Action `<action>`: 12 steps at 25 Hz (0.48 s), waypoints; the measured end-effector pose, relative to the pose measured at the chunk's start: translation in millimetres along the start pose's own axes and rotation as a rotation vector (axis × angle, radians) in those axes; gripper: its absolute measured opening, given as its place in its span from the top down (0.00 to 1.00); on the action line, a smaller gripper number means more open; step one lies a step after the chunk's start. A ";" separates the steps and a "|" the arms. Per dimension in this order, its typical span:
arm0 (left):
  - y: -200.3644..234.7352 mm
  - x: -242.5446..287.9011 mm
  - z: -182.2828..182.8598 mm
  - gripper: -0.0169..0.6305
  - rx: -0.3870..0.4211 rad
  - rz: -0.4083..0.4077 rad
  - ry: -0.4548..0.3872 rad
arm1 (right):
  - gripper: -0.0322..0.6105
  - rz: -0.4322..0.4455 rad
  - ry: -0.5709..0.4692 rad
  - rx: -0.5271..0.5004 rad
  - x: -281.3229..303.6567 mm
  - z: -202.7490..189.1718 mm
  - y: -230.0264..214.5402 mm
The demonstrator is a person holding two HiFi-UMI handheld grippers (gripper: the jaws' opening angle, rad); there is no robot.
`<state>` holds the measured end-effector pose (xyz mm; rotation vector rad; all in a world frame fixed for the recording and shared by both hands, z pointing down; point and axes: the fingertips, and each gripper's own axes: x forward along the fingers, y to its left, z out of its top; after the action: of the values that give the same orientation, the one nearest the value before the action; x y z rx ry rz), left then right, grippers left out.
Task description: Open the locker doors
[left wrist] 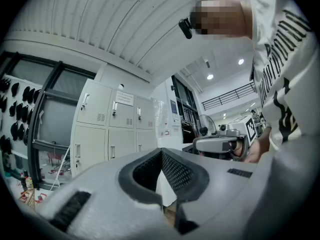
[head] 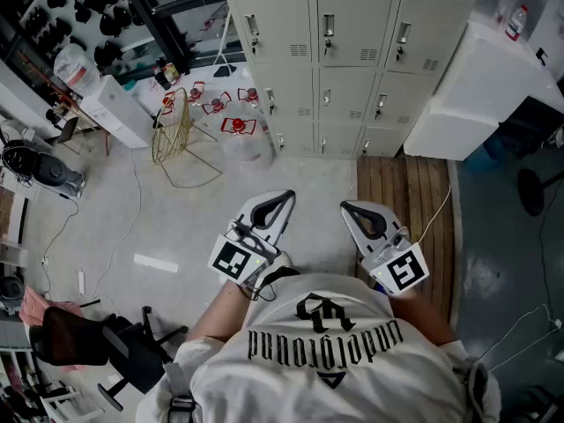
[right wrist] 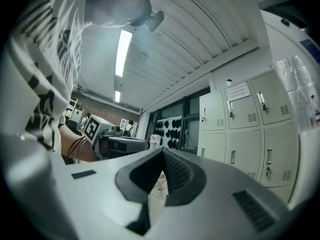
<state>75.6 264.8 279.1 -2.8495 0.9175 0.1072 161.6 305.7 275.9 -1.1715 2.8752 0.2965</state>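
The cream locker bank stands ahead of me at the top of the head view, three columns wide, every door shut with its handle flush. I hold both grippers close to my body, well short of the lockers and touching nothing. My left gripper has its jaws shut and empty, and my right gripper is shut and empty too. In the left gripper view the jaws of the left gripper meet, with the lockers beyond. The right gripper likewise points toward the lockers.
A large white block stands against the lockers' right side. Wooden slats cover the floor before the right column. A gold wire basket and red clamps lie left of the lockers. A black chair is at lower left.
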 end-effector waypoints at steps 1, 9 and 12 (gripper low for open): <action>-0.4 -0.4 -1.2 0.96 0.000 0.002 0.005 | 0.94 -0.001 0.000 0.001 -0.9 -0.3 -0.1; -7.2 -0.3 1.4 0.96 -0.026 0.001 0.007 | 0.94 -0.004 0.000 0.009 -5.2 -0.2 -1.1; -4.5 -2.1 0.2 0.96 0.000 0.004 0.000 | 0.94 0.000 -0.003 0.012 -4.8 -1.1 1.2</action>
<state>76.5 269.7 279.6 -2.8476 0.9238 0.1084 164.3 309.7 277.5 -1.1681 2.8699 0.2809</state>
